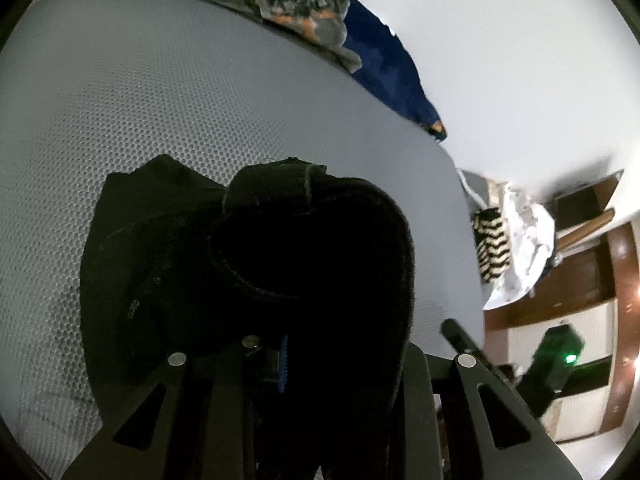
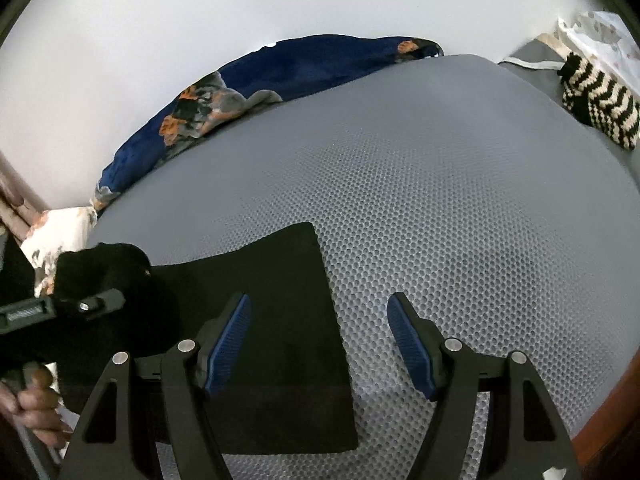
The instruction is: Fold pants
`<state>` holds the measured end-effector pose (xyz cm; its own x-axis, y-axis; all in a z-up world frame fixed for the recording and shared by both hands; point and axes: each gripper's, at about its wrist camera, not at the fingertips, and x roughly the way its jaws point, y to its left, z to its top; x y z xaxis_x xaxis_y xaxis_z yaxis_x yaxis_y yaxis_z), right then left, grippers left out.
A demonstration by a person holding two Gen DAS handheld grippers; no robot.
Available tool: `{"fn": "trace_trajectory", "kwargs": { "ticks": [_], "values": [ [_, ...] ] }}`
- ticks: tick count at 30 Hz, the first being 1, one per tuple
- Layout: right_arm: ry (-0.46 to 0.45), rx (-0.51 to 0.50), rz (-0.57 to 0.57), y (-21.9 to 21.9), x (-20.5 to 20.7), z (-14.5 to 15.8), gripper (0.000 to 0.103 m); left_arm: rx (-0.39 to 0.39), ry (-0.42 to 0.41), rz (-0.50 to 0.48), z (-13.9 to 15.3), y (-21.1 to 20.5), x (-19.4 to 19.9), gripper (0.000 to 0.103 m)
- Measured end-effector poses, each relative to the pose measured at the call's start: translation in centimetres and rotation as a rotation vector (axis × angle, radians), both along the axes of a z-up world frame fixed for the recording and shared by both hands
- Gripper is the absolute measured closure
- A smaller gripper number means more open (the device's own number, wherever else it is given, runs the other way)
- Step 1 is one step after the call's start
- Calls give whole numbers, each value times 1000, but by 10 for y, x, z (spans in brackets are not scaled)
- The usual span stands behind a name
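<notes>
Left gripper (image 2: 132, 300) clamped on bunched black pants (image 2: 288, 320), thick knit fabric draped over jaws. Right gripper (image 2: 320, 344) apart, ribbed blue pads (image 2: 410, 344) bare, over pants' flat right edge. Pants on grey honeycomb-mesh mattress (image 2: 460, 220). Blue plush blanket (image 2: 280, 68) far left; zigzag knit (image 2: 600, 108) far right.

One pants (image 2: 280, 320); two grippers (image 2: 320, 344); one blanket (image 2: 248, 80).
</notes>
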<state>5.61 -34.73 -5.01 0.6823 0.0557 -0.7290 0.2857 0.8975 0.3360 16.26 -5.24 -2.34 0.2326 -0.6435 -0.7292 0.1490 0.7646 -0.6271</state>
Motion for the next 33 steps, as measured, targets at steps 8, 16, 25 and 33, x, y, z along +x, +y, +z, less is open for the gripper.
{"fn": "trace_trajectory", "kwargs": {
  "ticks": [8, 16, 25, 33],
  "values": [
    [-3, 0, 17, 4, 0, 0, 35, 65, -25, -23, -2, -18, -3, 74],
    [-1, -1, 21, 5, -1, 0, 35, 17, -50, -67, 8, -21, -12, 43],
    [7, -14, 40, 10, 1, 0, 35, 76, -159, -25, 26, 5, -29, 35],
    [1, 14, 107, 21, 5, 0, 35, 215, -180, 116, 14, 73, -38, 35]
  ]
}}
